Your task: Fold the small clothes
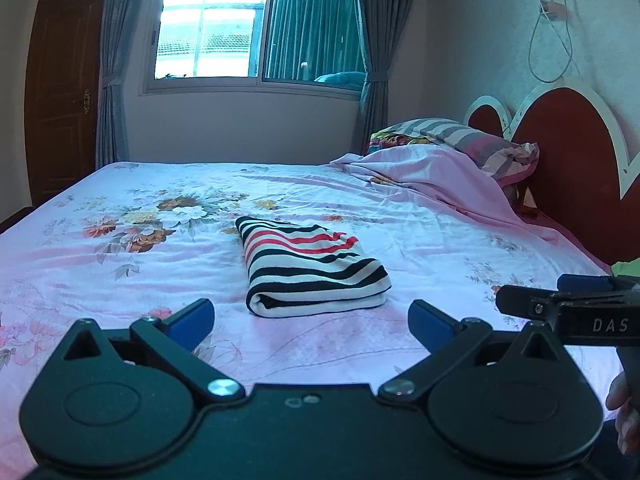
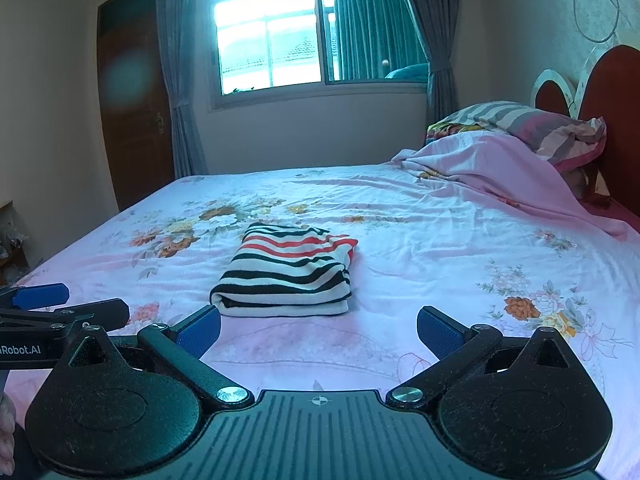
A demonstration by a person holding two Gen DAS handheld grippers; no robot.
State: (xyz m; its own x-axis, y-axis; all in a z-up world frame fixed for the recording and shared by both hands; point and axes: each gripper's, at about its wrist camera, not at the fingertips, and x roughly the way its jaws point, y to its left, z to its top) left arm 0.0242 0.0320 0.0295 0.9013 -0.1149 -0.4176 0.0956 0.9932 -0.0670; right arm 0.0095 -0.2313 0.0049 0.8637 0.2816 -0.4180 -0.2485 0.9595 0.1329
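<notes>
Left gripper (image 1: 311,320): fingers spread wide, holding nothing. Folded striped shirt (image 1: 310,266) lies mid-bed on the flowered sheet (image 1: 120,264), long axis running away from the grippers, thick fold nearest them. Right gripper (image 2: 319,330): fingers likewise apart, holding nothing.

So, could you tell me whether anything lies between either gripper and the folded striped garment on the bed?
Nothing visible does. The striped garment lies folded on the floral bedsheet, and only bare sheet separates it from the open left gripper and the open right gripper. The pink blanket sits off by the headboard.
</notes>
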